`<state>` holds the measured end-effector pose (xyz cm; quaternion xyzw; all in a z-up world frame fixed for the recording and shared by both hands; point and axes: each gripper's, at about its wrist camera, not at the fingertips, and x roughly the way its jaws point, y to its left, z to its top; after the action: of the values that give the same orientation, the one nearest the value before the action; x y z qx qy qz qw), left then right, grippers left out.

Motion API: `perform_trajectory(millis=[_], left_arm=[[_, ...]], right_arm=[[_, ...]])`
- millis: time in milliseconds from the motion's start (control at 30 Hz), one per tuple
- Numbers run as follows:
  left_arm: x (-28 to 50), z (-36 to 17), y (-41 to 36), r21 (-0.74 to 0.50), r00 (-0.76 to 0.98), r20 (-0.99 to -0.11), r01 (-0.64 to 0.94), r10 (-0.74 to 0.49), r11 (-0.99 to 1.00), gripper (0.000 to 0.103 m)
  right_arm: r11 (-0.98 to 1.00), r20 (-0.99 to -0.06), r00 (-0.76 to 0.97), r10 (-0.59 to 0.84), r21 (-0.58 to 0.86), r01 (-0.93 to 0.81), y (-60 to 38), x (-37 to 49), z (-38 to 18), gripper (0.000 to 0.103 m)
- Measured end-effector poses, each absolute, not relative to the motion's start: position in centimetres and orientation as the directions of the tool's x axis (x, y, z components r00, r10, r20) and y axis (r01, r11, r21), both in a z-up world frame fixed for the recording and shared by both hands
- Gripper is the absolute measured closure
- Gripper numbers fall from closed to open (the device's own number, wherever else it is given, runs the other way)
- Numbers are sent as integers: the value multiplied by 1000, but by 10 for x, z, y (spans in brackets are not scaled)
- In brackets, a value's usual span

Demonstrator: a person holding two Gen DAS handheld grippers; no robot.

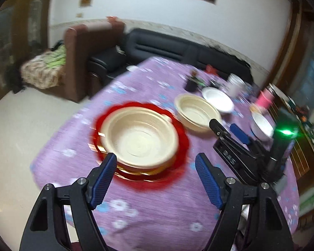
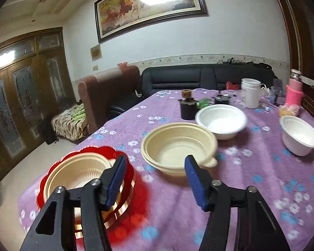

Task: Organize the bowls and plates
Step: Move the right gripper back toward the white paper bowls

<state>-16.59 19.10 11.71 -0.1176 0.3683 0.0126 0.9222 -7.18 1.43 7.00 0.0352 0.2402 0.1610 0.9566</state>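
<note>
A cream bowl (image 1: 139, 138) sits on a red scalloped plate (image 1: 179, 129) on the purple table. My left gripper (image 1: 156, 161) is open and empty just in front of that bowl. A second cream bowl (image 1: 197, 112) stands farther back, with a white bowl (image 1: 217, 99) behind it and another white bowl (image 1: 261, 126) to the right. In the right wrist view my right gripper (image 2: 155, 164) is open and empty, just before the second cream bowl (image 2: 178, 146). The bowl on the red plate (image 2: 77, 173) is at its left. Both white bowls (image 2: 220, 121) (image 2: 300, 135) stand beyond.
The purple flowered tablecloth (image 2: 251, 177) covers the table. A black jar (image 2: 187, 108), a white mug (image 2: 250, 93) and a pink-sleeved bottle (image 2: 294, 91) stand at the back. A dark sofa (image 2: 198, 78) and brown armchair (image 2: 106, 92) lie past the far edge.
</note>
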Motion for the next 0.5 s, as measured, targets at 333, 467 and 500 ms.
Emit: perform_trajectory(millis=[333, 467, 500], left_arm=[[-139, 99, 113, -319, 659, -681, 125, -319, 940, 18], [-141, 115, 108, -277, 672, -670, 169, -316, 946, 18], [-143, 122, 112, -266, 690, -658, 164, -303, 950, 18]], right_arm=[[997, -480, 876, 50, 68, -19, -120, -146, 91, 36], [993, -463, 886, -22, 96, 75, -166, -159, 113, 36], [991, -459, 888, -27, 103, 84, -170, -161, 117, 36]])
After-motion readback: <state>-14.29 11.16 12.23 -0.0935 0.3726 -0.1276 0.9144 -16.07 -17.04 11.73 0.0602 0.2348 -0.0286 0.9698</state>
